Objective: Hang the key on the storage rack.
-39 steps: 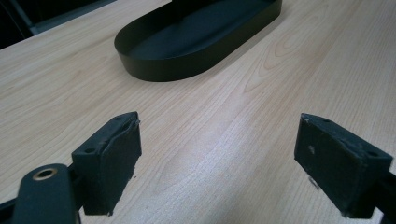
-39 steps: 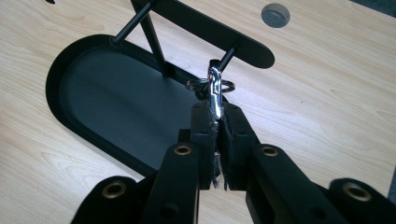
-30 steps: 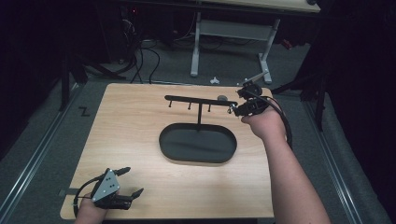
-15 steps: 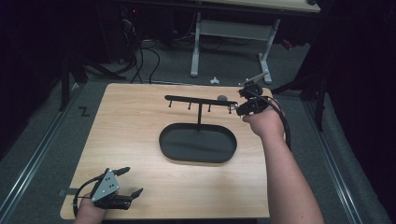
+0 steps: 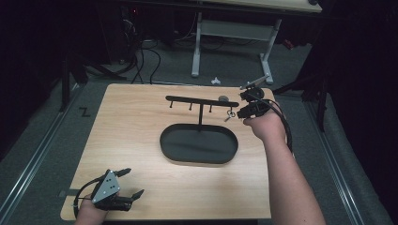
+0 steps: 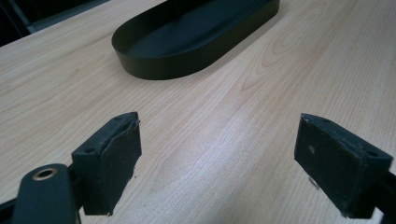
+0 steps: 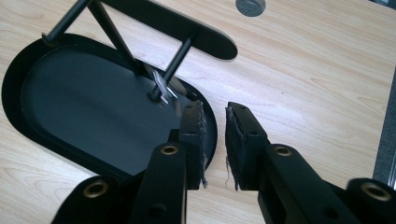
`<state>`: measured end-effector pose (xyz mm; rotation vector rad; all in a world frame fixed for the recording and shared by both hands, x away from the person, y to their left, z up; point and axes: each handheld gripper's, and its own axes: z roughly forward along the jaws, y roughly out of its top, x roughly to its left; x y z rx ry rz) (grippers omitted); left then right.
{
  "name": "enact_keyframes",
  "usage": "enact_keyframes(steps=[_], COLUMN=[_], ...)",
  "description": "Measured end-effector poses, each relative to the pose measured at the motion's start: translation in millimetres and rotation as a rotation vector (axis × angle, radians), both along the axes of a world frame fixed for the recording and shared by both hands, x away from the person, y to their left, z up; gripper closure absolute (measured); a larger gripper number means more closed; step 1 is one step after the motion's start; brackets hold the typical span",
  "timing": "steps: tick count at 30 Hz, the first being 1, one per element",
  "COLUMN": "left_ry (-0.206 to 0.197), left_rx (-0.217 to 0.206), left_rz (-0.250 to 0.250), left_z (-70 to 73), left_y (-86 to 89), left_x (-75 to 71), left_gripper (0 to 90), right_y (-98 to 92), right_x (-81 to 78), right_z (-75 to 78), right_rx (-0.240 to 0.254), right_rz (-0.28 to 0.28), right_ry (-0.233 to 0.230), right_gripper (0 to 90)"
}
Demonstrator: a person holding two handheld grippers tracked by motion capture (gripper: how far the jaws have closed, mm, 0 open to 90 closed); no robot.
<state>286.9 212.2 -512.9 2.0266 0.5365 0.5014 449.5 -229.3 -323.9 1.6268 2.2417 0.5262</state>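
Nearest the person, the left gripper (image 5: 126, 185) rests at the front left corner of the wooden surface (image 5: 141, 140), its fingers (image 6: 109, 161) spread wide with nothing between them; it is best left parked there. Farther in sits the oval black tray (image 5: 171, 149), from which a post rises to a hook rail (image 5: 187, 99). At the rail's right end the right gripper (image 5: 238, 113) hovers with its fingers (image 7: 240, 140) drawn nearly together, a narrow gap left and nothing held. Just ahead of them a small silvery ring-like item (image 7: 163, 88) hangs on the rightmost peg. Judging the step as releasing or taking that item, move slowly and straight along the peg, avoiding the rail. A small grey disc (image 5: 224, 98) lies beyond.
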Motion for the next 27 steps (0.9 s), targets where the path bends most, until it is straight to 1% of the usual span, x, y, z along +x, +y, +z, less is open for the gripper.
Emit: enact_keyframes(steps=[4, 9, 18, 22, 27], left_ry=[0.000, -0.004, -0.003, -0.002, -0.003], left_rx=[0.000, -0.001, 0.001, 0.003, 0.002], left_rz=[0.001, 0.002, 0.003, 0.002, 0.003], left_z=[0.1, -0.2, -0.3, -0.2, -0.4], left_y=[0.0, -0.6, -0.9, -1.1, -1.5], left_x=[-0.3, -0.5, -0.2, 0.0, 0.1], left_gripper=[15.3, 15.3, 15.3, 15.3, 15.3], right_y=[-0.1, -1.6, -6.3, -9.6, -15.6], right_x=[-3.0, -5.9, -10.9, -13.5, -18.0], right_z=[-2.8, -9.8, -23.8, -31.1, -42.4], right_rx=[0.000, 0.005, -0.004, -0.004, 0.009], right_rz=[0.005, 0.004, -0.008, -0.017, -0.033], right_ry=[0.006, 0.007, 0.016, 0.011, 0.007], right_gripper=[74.2, 70.2, 55.3, 48.0, 40.1])
